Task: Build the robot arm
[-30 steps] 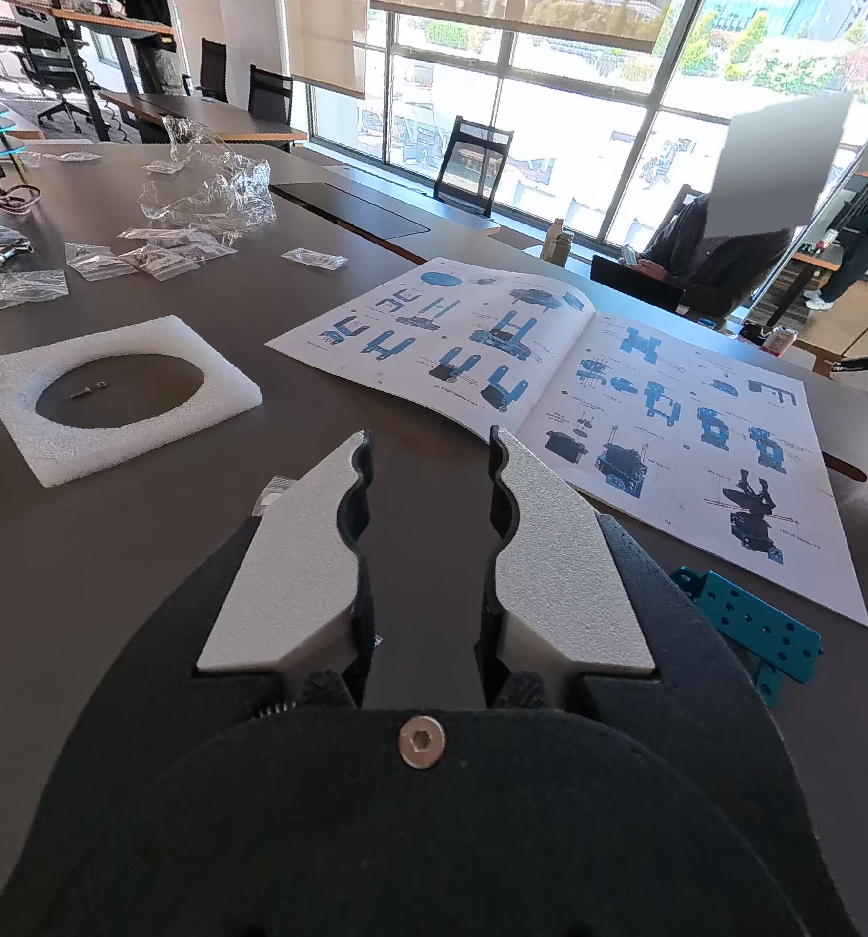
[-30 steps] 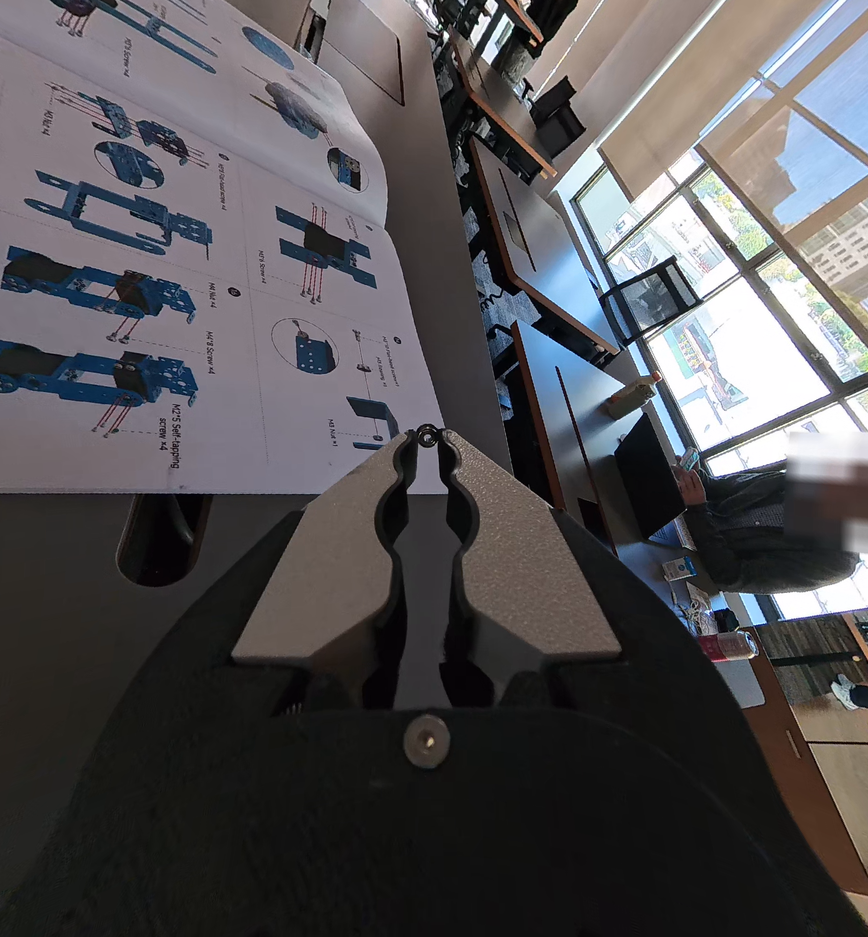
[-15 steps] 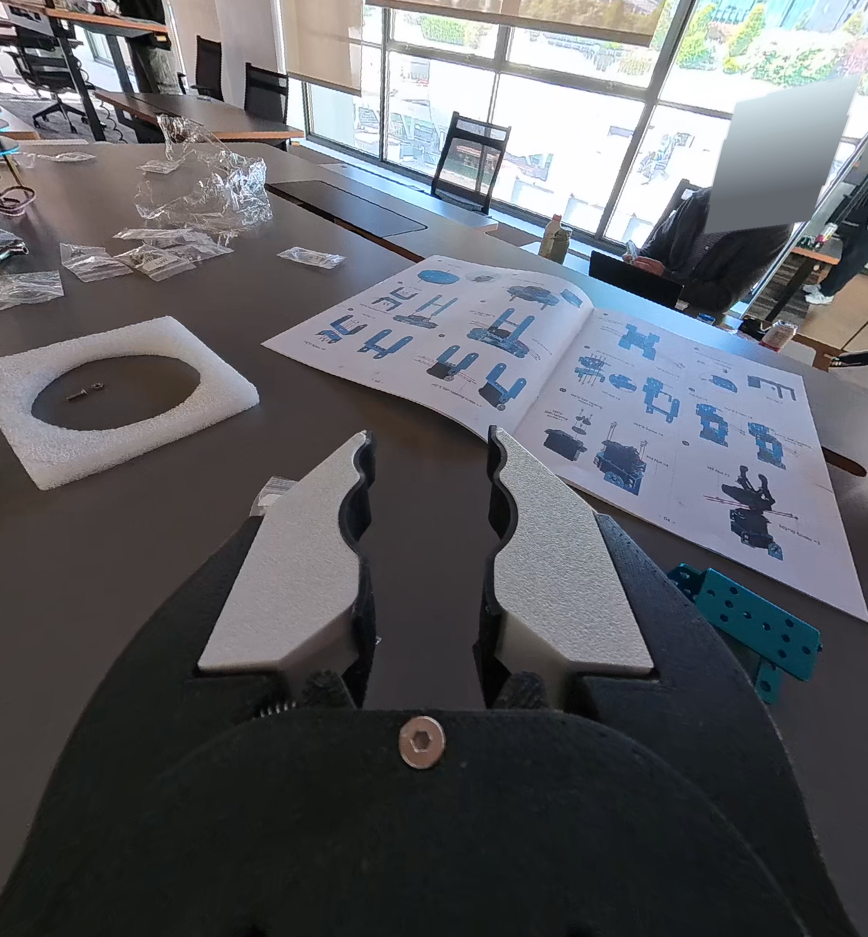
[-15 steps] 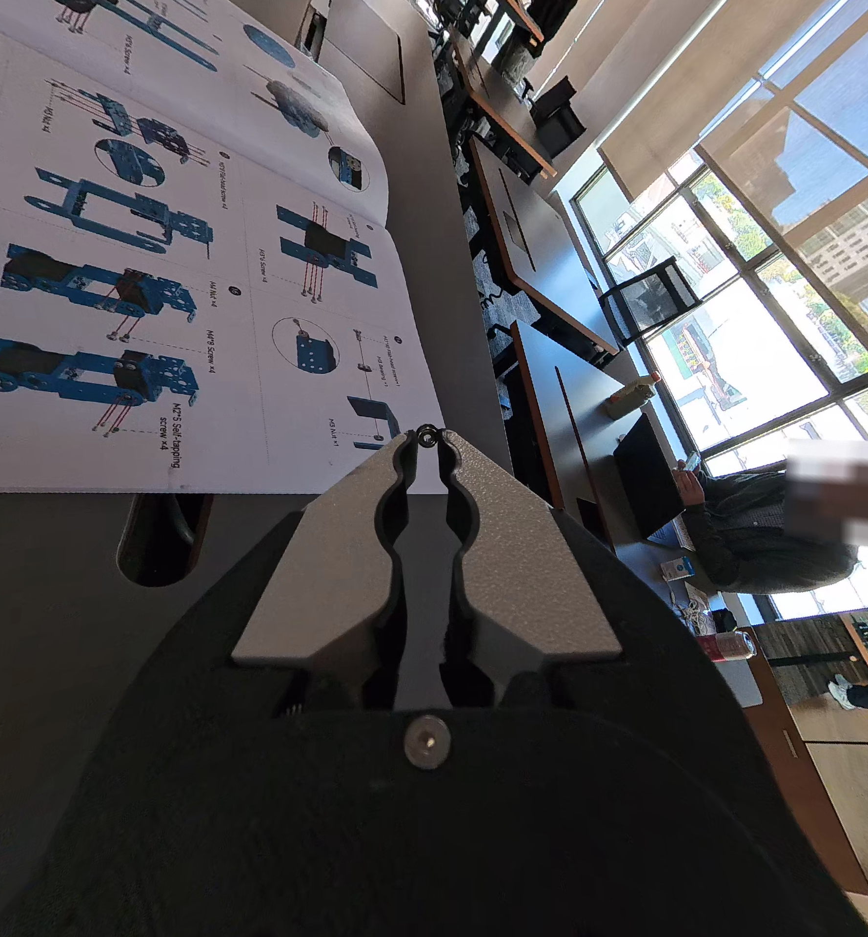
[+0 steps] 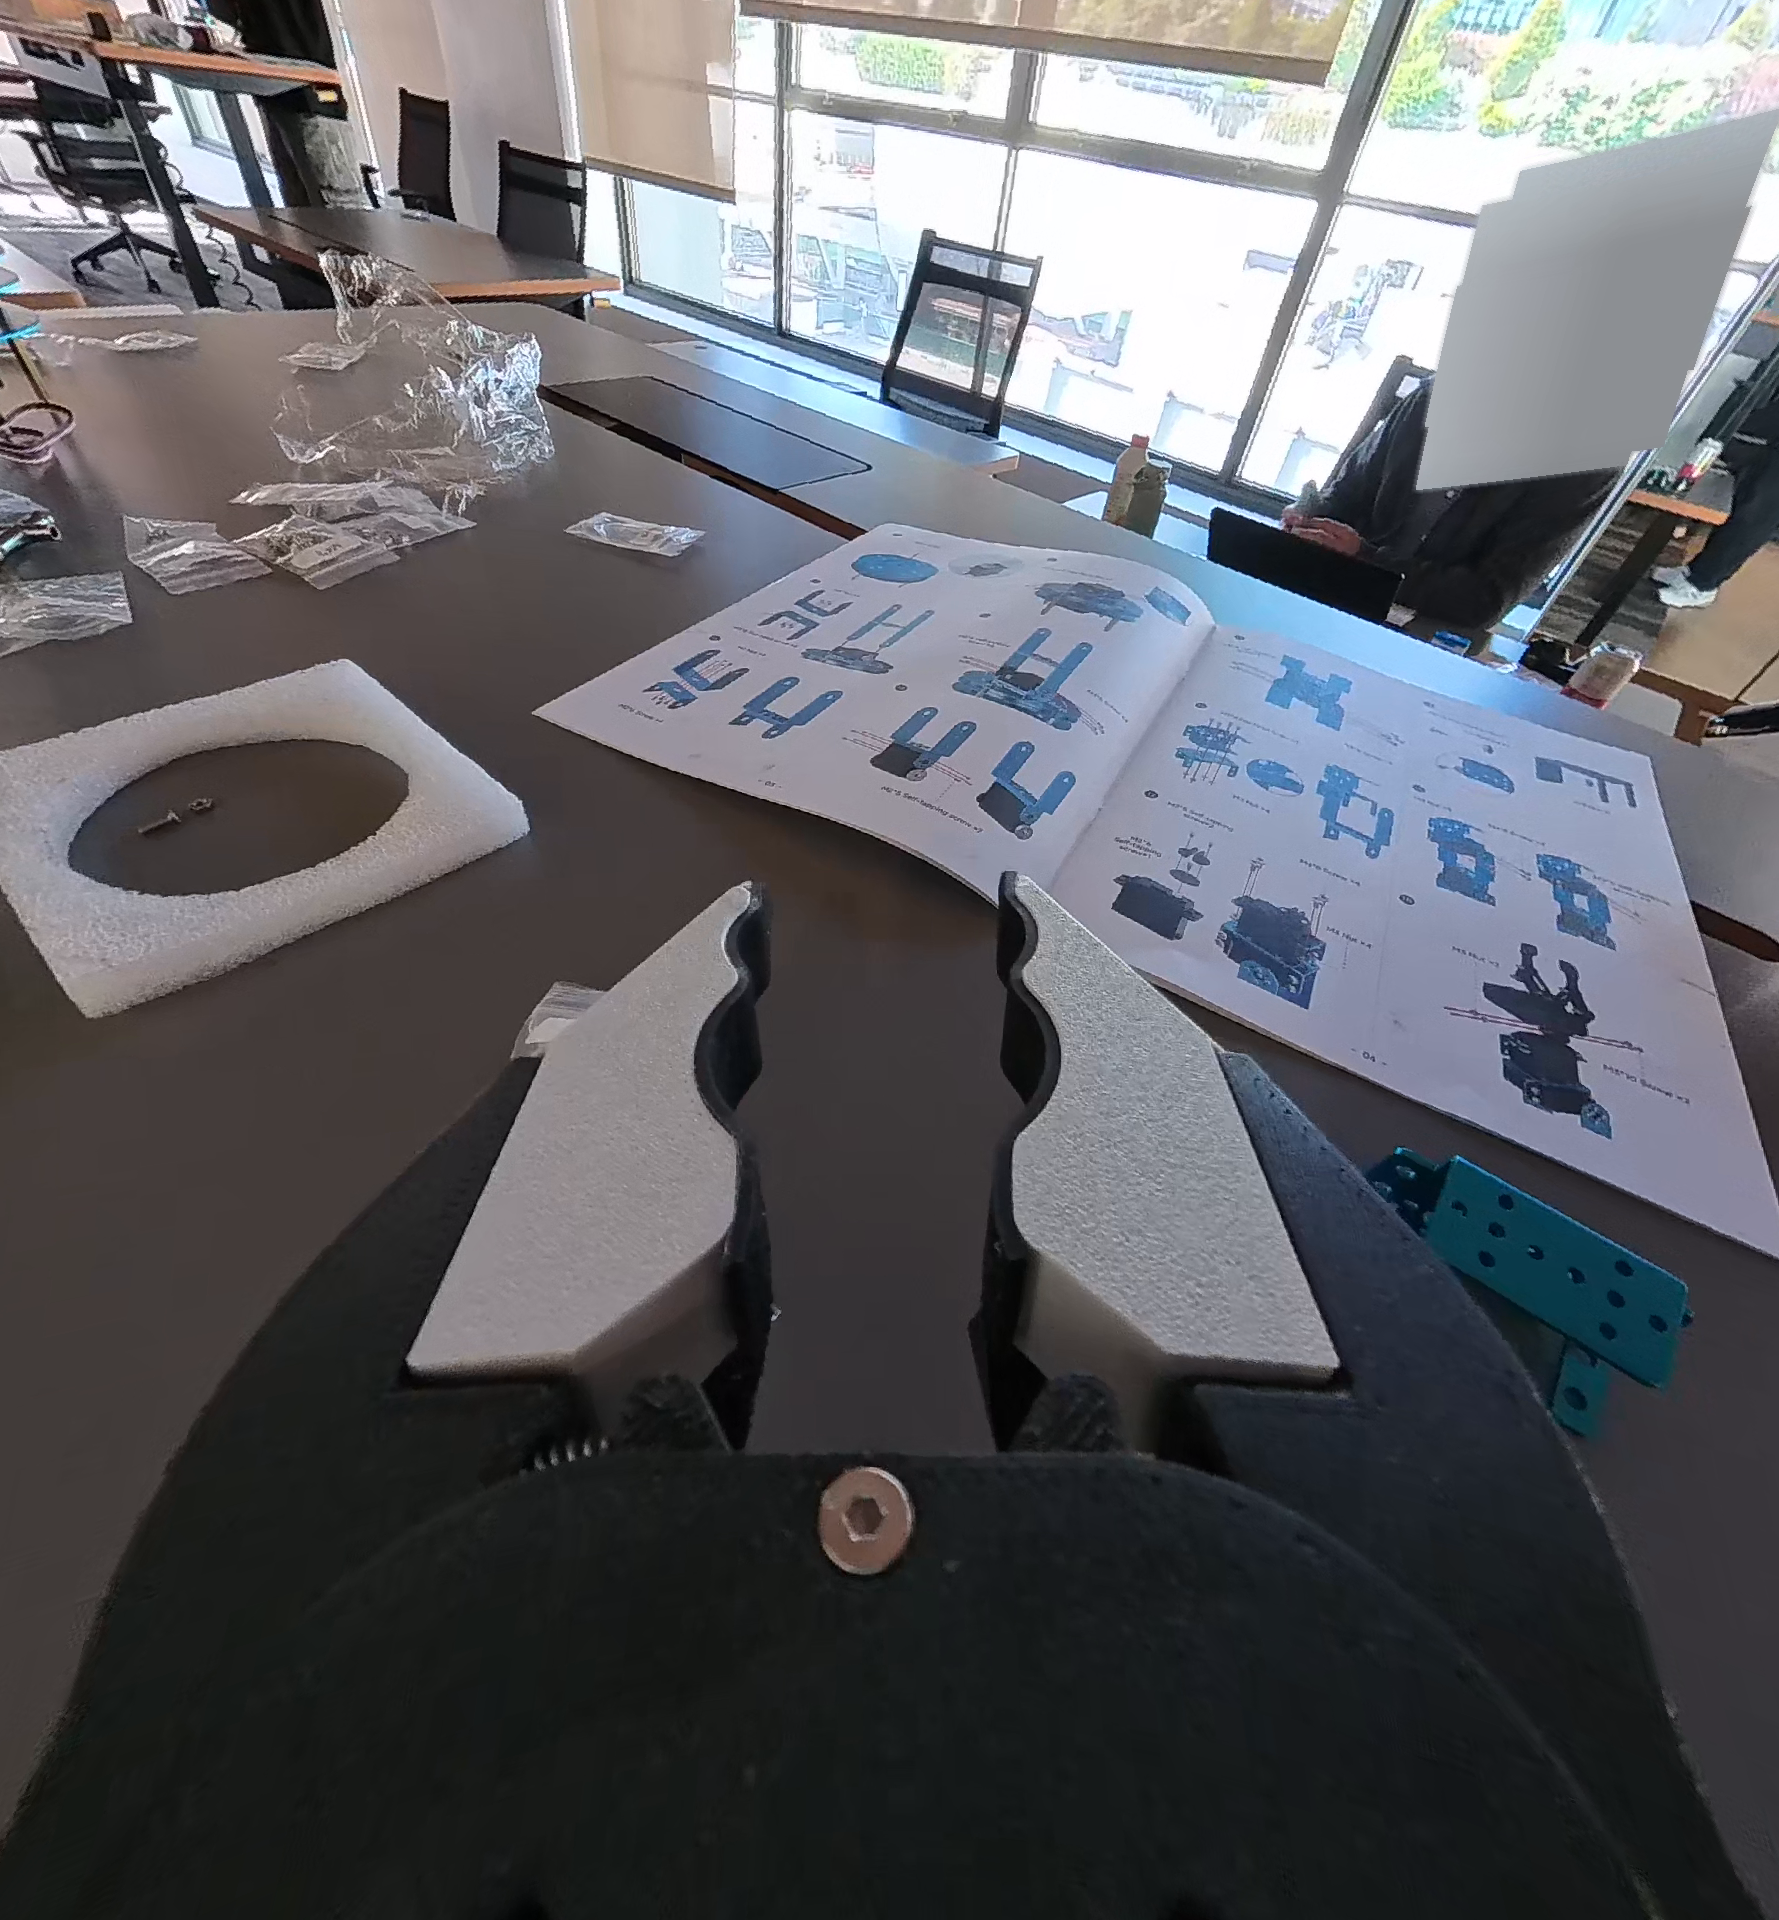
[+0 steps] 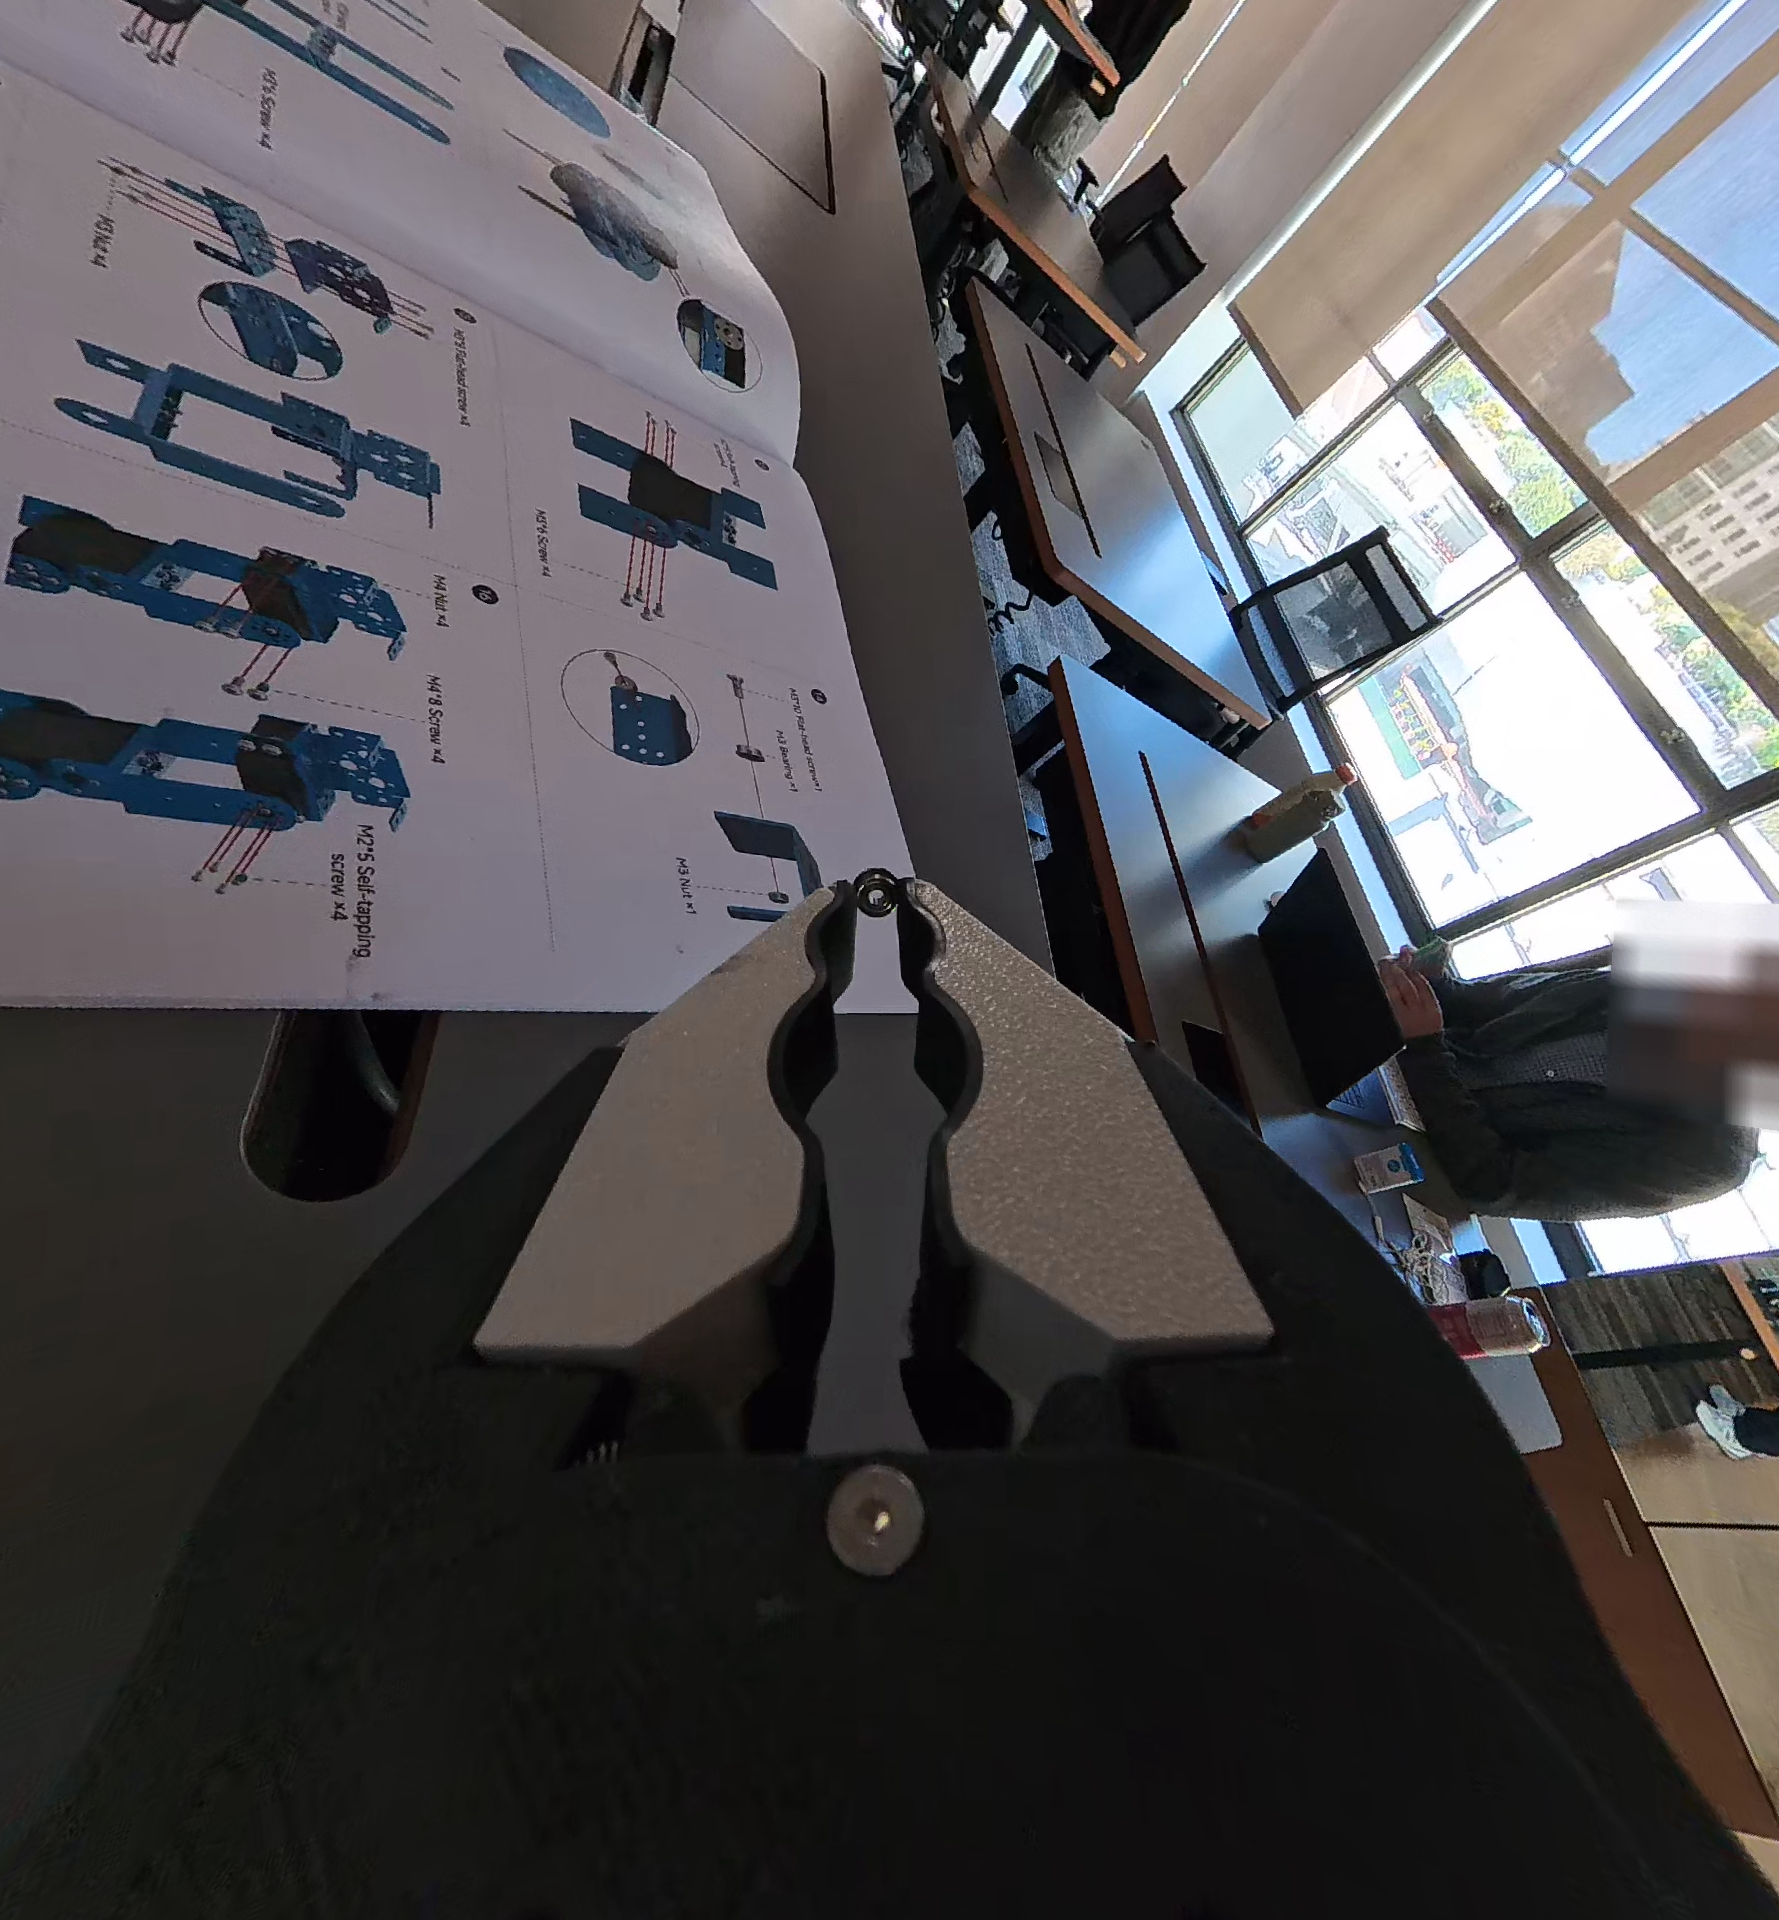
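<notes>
right wrist view: tool (image 6: pixel 877 896) around ring (image 6: pixel 876 891)

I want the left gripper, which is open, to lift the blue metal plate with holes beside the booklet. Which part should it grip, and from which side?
Probably the long flat strip of the blue plate, across its thin thickness. It looks raised off the table on a bent end, so its edge seems exposed. The left gripper would come from its own right, away from the booklet.
</notes>
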Action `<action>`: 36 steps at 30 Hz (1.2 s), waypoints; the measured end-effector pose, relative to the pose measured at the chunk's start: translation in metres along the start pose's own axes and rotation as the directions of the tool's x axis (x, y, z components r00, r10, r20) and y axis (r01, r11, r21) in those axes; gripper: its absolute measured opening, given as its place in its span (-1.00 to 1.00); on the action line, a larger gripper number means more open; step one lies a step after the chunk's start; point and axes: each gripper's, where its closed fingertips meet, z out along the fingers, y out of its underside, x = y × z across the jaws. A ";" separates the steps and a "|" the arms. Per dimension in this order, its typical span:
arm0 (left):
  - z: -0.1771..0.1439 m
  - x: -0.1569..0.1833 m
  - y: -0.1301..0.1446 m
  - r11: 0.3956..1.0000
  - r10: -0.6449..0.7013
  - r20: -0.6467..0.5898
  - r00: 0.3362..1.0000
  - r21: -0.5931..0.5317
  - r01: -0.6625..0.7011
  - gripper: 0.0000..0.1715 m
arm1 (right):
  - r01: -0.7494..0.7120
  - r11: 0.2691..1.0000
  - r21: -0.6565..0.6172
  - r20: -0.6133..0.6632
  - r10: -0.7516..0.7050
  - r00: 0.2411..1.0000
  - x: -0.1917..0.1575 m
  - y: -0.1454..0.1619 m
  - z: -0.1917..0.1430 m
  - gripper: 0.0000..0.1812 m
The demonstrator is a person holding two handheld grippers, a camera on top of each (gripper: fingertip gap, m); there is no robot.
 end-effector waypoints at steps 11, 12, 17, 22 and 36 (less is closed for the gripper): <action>-0.002 0.003 -0.003 0.999 0.041 0.010 0.999 0.023 -0.042 -0.48 | 0.009 1.000 0.009 -0.004 -0.009 1.000 0.000 -0.001 0.000 -0.92; -0.002 0.003 -0.004 0.998 0.052 0.013 0.999 0.031 -0.052 -0.48 | 0.011 1.000 0.010 -0.004 -0.011 1.000 0.000 -0.001 0.000 -0.92; -0.007 0.005 -0.011 0.994 0.086 0.028 0.996 0.066 -0.088 -0.44 | 0.039 0.999 0.038 -0.003 -0.039 0.999 -0.004 -0.006 -0.003 -0.92; -0.013 0.005 -0.019 0.987 0.109 0.046 0.993 0.115 -0.114 -0.41 | 0.088 0.992 0.088 -0.004 -0.088 0.996 -0.010 -0.017 -0.009 -0.92; -0.014 0.006 -0.022 0.984 0.110 0.045 0.993 0.133 -0.115 -0.39 | 0.231 0.934 0.273 0.620 -0.355 0.700 -0.167 -0.158 -0.083 -0.92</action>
